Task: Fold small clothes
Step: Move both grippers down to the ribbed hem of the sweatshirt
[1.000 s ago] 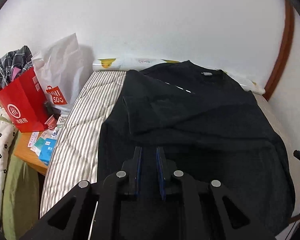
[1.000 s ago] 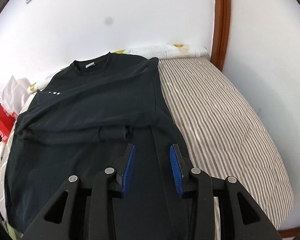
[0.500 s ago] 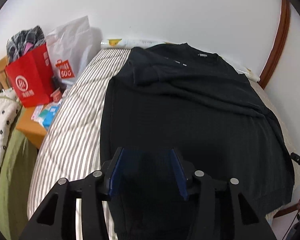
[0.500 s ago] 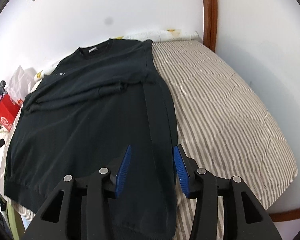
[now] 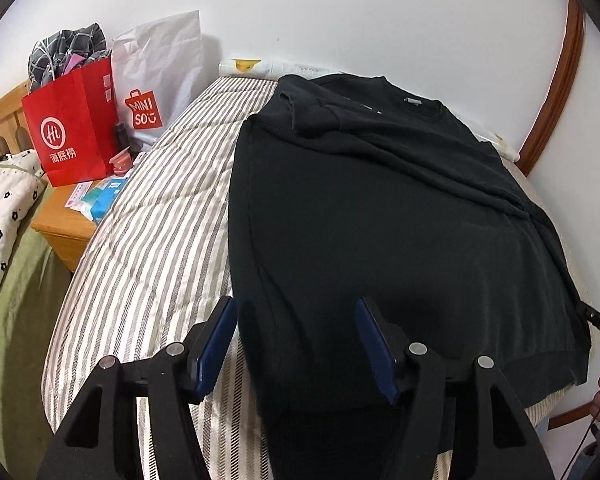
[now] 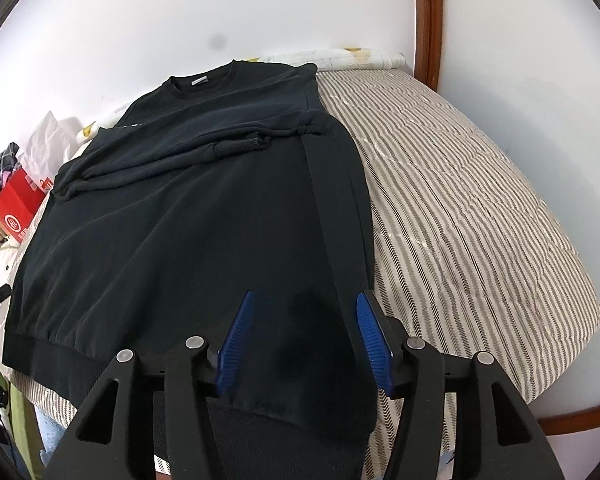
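A black long-sleeved sweatshirt [image 5: 380, 216] [image 6: 188, 216] lies flat on the striped mattress [image 5: 156, 248] [image 6: 460, 208], collar toward the wall, both sleeves folded across the chest. My left gripper [image 5: 296, 320] hovers over its near left hem corner, blue pads wide apart and opening, cloth below them but not pinched. Over the near right hem corner my right gripper [image 6: 306, 316] is likewise opening, with the fabric lying beneath its fingers, not gripped.
A wooden bedside table [image 5: 64, 228] at the left carries a red paper bag [image 5: 72, 124], a white shopping bag [image 5: 156, 80] and small packets. A dotted quilt [image 5: 4, 204] lies far left. White wall and a curved brown wooden trim [image 6: 428, 20] bound the bed.
Both grippers came back toward the near hem and sank lower. Their pads went from narrow to wide apart. The sweatshirt stays flat.
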`<state>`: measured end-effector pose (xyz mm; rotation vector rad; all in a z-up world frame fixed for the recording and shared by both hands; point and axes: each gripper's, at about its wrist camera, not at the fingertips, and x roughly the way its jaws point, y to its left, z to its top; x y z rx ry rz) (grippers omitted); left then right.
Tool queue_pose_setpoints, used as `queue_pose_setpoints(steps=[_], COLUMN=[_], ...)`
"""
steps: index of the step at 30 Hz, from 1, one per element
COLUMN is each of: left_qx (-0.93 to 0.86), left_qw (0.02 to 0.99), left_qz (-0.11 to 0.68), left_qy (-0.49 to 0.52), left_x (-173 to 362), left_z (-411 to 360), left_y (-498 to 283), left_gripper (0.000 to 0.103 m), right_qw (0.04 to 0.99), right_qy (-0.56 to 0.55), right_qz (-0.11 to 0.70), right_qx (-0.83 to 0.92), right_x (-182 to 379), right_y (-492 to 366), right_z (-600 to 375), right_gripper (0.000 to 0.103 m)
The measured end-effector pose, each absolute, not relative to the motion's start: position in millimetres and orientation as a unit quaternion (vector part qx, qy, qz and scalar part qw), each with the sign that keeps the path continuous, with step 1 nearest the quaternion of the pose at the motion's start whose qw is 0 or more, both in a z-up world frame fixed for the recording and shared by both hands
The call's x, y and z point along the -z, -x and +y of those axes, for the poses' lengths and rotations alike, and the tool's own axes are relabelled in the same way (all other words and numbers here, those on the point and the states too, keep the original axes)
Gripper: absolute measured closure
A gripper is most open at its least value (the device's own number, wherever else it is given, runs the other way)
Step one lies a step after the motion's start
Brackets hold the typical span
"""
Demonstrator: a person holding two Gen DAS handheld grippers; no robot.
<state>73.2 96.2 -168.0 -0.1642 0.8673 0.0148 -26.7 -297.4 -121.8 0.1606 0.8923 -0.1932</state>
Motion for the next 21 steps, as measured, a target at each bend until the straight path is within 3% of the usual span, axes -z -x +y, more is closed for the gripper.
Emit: queue_pose_setpoints(steps=[21], left_qx=[0.001], left_qw=[0.902], left_qz=[0.422], left_qy=[0.092], left_x=[177], left_z=[116], left_y=[-56], left_gripper=[0.044], right_qw=[0.898], right_qy=[-0.066], right_qz=[0.426], right_qx=[0.086], right_x=[128], right_y=[44], right_z=[-290], right_gripper=[0.049])
